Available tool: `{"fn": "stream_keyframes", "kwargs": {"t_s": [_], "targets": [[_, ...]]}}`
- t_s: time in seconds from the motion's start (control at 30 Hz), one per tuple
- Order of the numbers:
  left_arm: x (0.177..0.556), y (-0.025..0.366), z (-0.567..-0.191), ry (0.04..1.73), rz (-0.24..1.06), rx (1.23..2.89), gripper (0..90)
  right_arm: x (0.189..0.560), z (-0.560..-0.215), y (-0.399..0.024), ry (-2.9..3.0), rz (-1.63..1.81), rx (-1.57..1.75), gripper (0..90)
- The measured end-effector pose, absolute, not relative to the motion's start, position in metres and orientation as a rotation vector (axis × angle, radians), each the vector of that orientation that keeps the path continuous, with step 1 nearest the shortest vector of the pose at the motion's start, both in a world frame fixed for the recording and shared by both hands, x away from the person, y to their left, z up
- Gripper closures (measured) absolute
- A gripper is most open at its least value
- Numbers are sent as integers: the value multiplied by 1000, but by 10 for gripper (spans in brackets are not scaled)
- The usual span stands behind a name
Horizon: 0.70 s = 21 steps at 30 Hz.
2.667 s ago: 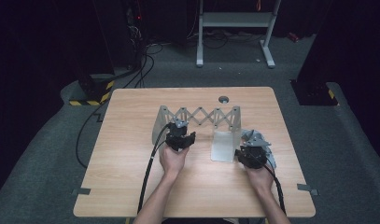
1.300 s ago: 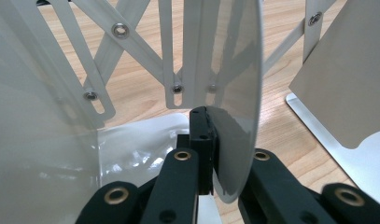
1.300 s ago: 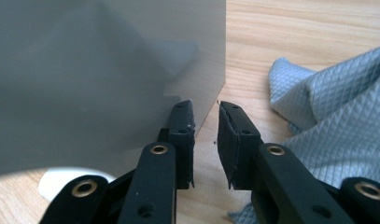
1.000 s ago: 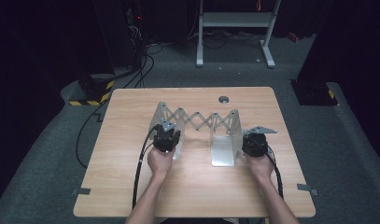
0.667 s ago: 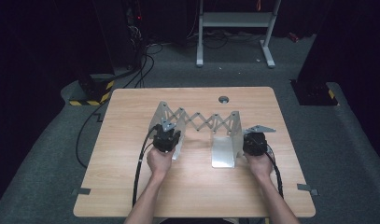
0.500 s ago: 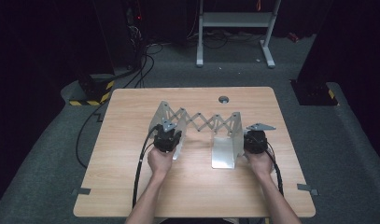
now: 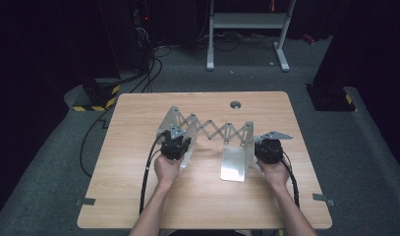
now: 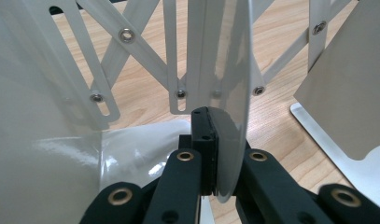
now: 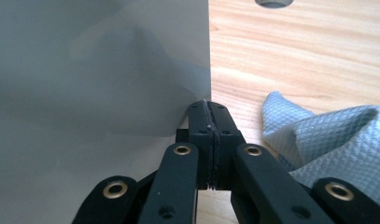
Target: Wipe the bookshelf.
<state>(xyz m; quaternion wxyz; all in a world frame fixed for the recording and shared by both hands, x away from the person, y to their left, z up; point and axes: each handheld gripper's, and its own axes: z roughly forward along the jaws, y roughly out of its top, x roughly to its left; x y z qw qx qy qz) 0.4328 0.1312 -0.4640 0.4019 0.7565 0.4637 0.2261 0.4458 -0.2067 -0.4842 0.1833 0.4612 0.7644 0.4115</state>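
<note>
A white metal extendable bookend (image 7: 207,135) stands on the pale wood-grain table (image 7: 138,196), a little beyond its middle: two flat glossy end plates, each bent into an L with a foot lying on the wood, are joined by a lattice of thin crossed slats (image 7: 222,132) riveted at their crossings like a scissor gate. In the high view the lattice runs from left to right, partly stretched, with the left plate (image 7: 175,130) standing at an angle and the right plate (image 7: 238,155) facing the near edge, its foot catching a bright sheen. In the left gripper view the slats show slotted ends and small silver rivets, and the thin rounded edge of the left plate passes between the black jaws of the left gripper (image 8: 214,154), which are closed on it, the pads pressed against the sheet. In the right gripper view the right gripper (image 9: 209,140) has its jaws shut tight, pad against pad with only a seam between them, just at the lower corner of the smooth grey-white plate; whether the sheet's edge is caught in them I cannot tell. Just right of those jaws lies a grey cloth (image 9: 327,140) with a quilted diamond texture, crumpled on the wood. A round grommet hole (image 7: 235,104) sits in the table near its far edge.
</note>
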Motion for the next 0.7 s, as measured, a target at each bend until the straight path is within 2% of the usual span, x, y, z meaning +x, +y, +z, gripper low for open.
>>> {"fn": "stream_keyframes", "kwargs": {"t_s": [0.7], "targets": [[434, 131, -464, 1129, 547, 1922, 890, 465, -473, -209, 2131, 1172, 1358, 899]]}}
